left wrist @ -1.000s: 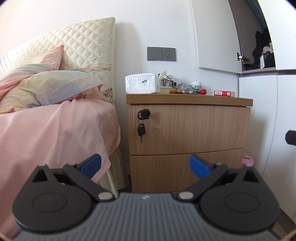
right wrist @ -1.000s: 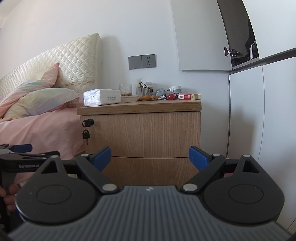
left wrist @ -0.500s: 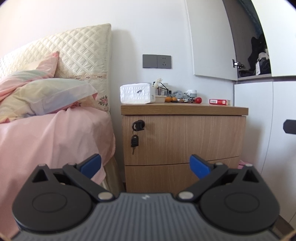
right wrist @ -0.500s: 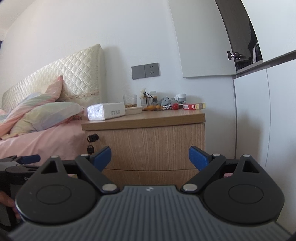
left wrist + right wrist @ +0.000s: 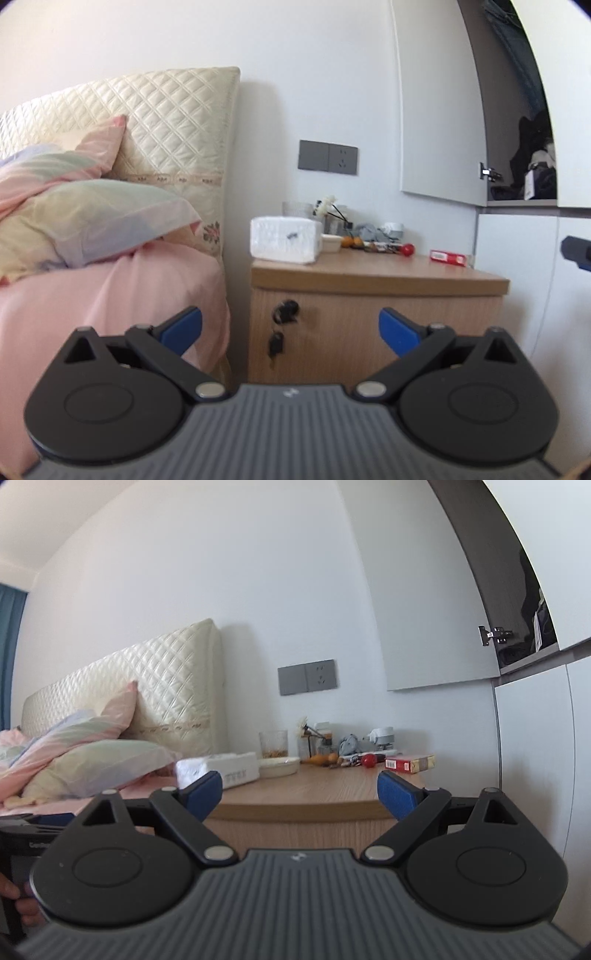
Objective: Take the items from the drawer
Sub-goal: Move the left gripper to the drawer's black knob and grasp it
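Note:
A wooden nightstand [image 5: 369, 321] stands between the bed and a white wardrobe; its top drawer front is shut, with a black lock and a hanging key [image 5: 277, 343] at its left. My left gripper [image 5: 290, 330] is open and empty, some way in front of that drawer. My right gripper [image 5: 299, 790] is also open and empty, held level with the nightstand top [image 5: 317, 790]. The other gripper's body [image 5: 26, 845] and a hand show at the left edge of the right wrist view. The lower drawer is hidden behind the gripper bodies.
On the nightstand top lie a white tissue pack [image 5: 284, 240], a glass [image 5: 273, 744], a small dish [image 5: 279, 766], a red ball [image 5: 368, 760] and a red box [image 5: 448, 256]. A bed with pink sheets [image 5: 110, 295] fills the left; a wardrobe [image 5: 517, 258] stands right.
Both grippers have risen and tilted up: the nightstand has slid down in both views, and the lower drawer is now out of sight. Both stay open.

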### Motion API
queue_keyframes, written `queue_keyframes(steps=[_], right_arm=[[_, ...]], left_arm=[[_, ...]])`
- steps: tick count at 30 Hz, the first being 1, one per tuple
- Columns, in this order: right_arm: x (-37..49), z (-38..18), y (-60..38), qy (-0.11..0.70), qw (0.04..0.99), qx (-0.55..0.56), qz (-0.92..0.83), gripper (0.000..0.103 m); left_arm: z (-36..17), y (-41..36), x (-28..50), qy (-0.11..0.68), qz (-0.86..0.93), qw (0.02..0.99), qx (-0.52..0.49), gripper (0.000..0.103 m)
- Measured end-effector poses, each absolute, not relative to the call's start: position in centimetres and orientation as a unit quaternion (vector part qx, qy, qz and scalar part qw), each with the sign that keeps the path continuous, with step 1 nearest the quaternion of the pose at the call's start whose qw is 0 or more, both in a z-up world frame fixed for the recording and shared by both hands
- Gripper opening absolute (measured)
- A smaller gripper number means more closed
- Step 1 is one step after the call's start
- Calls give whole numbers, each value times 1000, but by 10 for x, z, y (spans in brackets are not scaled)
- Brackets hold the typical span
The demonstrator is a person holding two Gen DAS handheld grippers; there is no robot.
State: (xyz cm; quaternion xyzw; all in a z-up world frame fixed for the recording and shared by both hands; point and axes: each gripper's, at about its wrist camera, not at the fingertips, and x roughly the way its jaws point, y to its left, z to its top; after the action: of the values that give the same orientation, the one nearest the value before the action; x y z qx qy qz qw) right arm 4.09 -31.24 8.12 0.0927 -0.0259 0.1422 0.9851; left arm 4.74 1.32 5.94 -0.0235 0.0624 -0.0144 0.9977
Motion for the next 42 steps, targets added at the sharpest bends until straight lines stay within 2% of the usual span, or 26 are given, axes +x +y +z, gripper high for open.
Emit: queue_keyframes(steps=[4,8,12,33,42], right_arm=[[70,85,-328,-32,981,114,157,93],[97,73,-349,-63,969,145,190,93],[120,57,-362,-81,963,131,222,93],[196,-28,-414,65,967,130,208,93],[210,-36,-404,68,966,117,222,93]], left_arm=[[67,25,80,63,-13,998,-21,103],[58,23,109,77,-33,996,4,103],[39,16,135,101,-64,993,11,103],[-6,27,228,169,-88,981,28,100],[-14,22,243,171,-119,977,51,100]])
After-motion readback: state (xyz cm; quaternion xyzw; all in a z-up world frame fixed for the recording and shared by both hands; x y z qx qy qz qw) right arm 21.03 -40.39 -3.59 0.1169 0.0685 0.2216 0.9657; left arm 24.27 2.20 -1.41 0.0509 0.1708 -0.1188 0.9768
